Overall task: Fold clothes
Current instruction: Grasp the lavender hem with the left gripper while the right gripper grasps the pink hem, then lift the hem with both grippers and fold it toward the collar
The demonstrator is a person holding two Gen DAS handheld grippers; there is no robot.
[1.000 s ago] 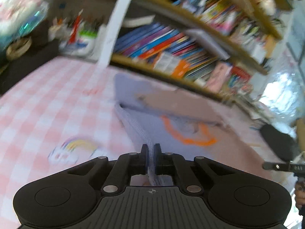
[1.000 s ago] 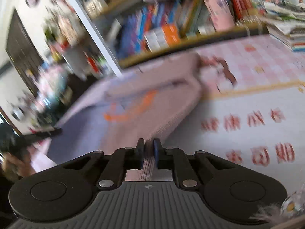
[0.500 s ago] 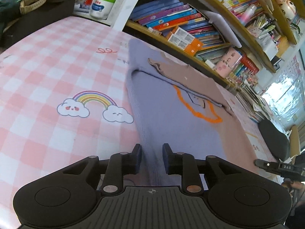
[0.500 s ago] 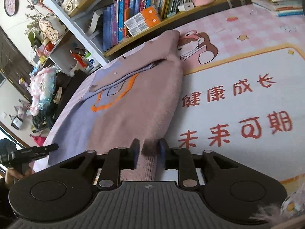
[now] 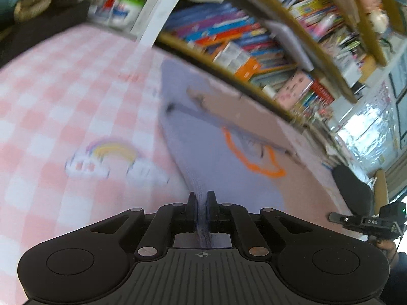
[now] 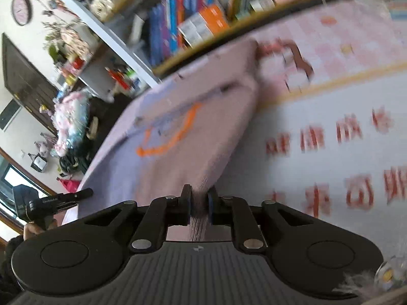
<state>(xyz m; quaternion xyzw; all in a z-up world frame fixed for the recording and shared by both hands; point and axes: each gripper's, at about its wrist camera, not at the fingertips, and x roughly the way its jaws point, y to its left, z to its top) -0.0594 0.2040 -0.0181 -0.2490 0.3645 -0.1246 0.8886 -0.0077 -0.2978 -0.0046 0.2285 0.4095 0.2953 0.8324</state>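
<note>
A lilac and dusty-pink sweater (image 5: 216,157) with an orange outline on its chest lies spread on a pink checked mat (image 5: 63,96), its sleeves folded across the top. My left gripper (image 5: 201,199) is shut on the ribbed lilac hem at the near left corner. In the right wrist view the same sweater (image 6: 183,137) stretches away from me, and my right gripper (image 6: 199,199) has its jaws closing on the pink ribbed hem, which the pads pinch. The other gripper (image 6: 63,198) shows at the far left there.
A wooden bookshelf (image 5: 254,40) packed with books runs along the far edge of the mat. A rainbow print (image 5: 112,155) lies left of the sweater. Red characters (image 6: 330,137) are printed on the white mat to the right. A dark chair (image 5: 353,190) stands at the right.
Half a second ago both grippers stood open around the hem lying flat; now both have closed on it again. Both views have tilted and blurred.
</note>
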